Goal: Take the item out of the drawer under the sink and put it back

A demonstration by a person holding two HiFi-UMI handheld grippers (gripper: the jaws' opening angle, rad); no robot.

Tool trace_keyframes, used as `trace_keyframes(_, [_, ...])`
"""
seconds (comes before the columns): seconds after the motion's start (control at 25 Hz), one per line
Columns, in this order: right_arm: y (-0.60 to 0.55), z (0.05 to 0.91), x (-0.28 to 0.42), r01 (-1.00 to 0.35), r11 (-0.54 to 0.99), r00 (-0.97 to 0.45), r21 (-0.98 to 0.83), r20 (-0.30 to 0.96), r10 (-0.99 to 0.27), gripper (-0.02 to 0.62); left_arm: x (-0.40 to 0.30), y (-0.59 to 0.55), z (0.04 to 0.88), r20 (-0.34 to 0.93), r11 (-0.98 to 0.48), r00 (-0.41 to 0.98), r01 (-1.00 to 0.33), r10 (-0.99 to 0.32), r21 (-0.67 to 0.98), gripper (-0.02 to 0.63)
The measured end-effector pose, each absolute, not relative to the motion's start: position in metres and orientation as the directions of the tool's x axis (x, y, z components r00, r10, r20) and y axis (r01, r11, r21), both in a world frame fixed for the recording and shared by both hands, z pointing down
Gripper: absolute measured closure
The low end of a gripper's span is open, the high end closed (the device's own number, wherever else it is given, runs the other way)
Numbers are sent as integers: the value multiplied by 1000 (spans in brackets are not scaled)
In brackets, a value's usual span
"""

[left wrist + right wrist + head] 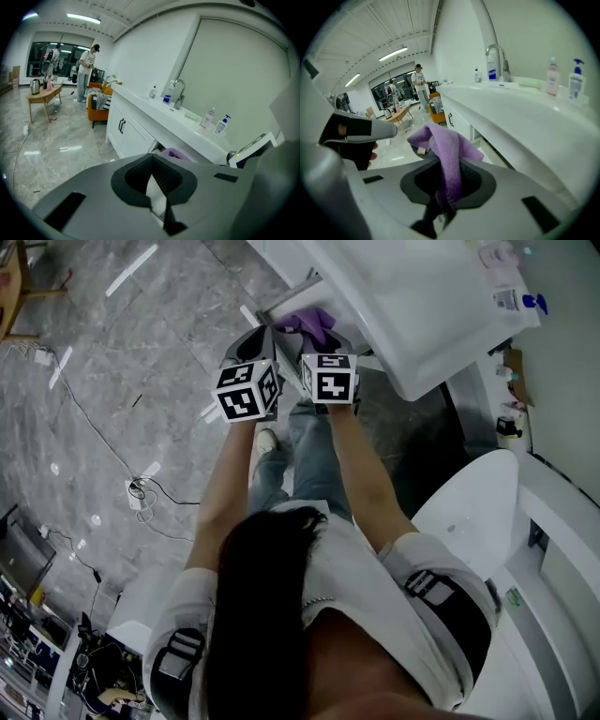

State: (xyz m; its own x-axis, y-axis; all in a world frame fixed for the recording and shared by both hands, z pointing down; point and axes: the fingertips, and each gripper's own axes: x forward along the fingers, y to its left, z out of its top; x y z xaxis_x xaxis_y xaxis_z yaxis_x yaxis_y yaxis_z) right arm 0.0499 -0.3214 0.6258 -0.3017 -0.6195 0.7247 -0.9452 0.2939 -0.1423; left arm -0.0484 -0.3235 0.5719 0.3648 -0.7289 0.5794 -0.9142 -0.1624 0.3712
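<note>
A purple cloth (443,150) hangs from my right gripper (443,163), whose jaws are shut on a fold of it, and its loose end flops over the top. In the head view the cloth (310,324) shows just past both grippers, in front of the white sink counter (422,306). My left gripper (255,345) sits close beside the right gripper (323,341). In the left gripper view the left gripper (151,159) has its pads meeting at the tips with nothing between them. The open drawer (159,146) gapes under the counter, with the cloth (176,153) in front of it.
A faucet (499,58) and soap bottles (576,77) stand on the counter. A white toilet (469,507) is at my right. Cables (141,488) lie on the marble floor at the left. People (86,70), a table and an orange chair are far off.
</note>
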Motion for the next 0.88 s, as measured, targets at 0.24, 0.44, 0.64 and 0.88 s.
trace_keyframes(0.24, [-312,586,45,-946,307,-294,-103,672,-680,514,-51,-308,542,545,-204,383,-910,-746,360,604])
trace_keyframes(0.44, [-302,549,47,-951,291,-288,-101,625,-725,514,-49,-294,523,523,-219,395,-904,-755,366,604])
trace_keyframes(0.64, [-294,508,51,-955,291,-266,-51,574,-774,514,-42,-284,489,458,-262,427,-887,-780,381,604])
trace_keyframes(0.88, [-278,464,58,-959,282,-262,-31,478,-838,514,-39,-270,457,406,-292,429,-887,-807,357,603])
